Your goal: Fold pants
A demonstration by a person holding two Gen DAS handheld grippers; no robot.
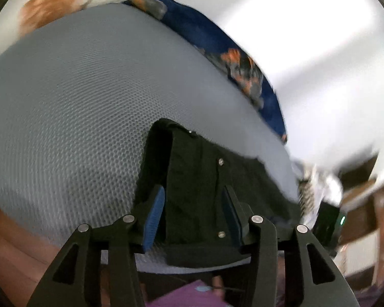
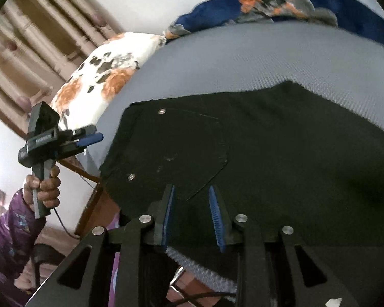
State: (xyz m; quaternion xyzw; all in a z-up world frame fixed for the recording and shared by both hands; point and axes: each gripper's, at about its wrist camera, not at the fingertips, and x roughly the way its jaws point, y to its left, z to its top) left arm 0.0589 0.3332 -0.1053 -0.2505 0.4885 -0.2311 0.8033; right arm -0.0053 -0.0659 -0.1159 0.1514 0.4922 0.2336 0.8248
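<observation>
Pants (image 2: pixel 243 153), dark, lying spread on grey textured bed cover (image 2: pixel 243 51), waistband end toward near edge, rivets and stitched pocket showing. Right gripper (image 2: pixel 192 217) hovering over pocket area, blue pads apart, nothing between them. Left gripper (image 1: pixel 192 217) jaws wide apart above folded waistband corner of pants (image 1: pixel 204 179), no cloth pinched. In right wrist view, left gripper (image 2: pixel 89 138) sits off bed's edge, held by left hand (image 2: pixel 42 186), purple sleeve. Floral pillow (image 2: pixel 94 74) near blue blanket (image 2: pixel 332 7) at far side.
</observation>
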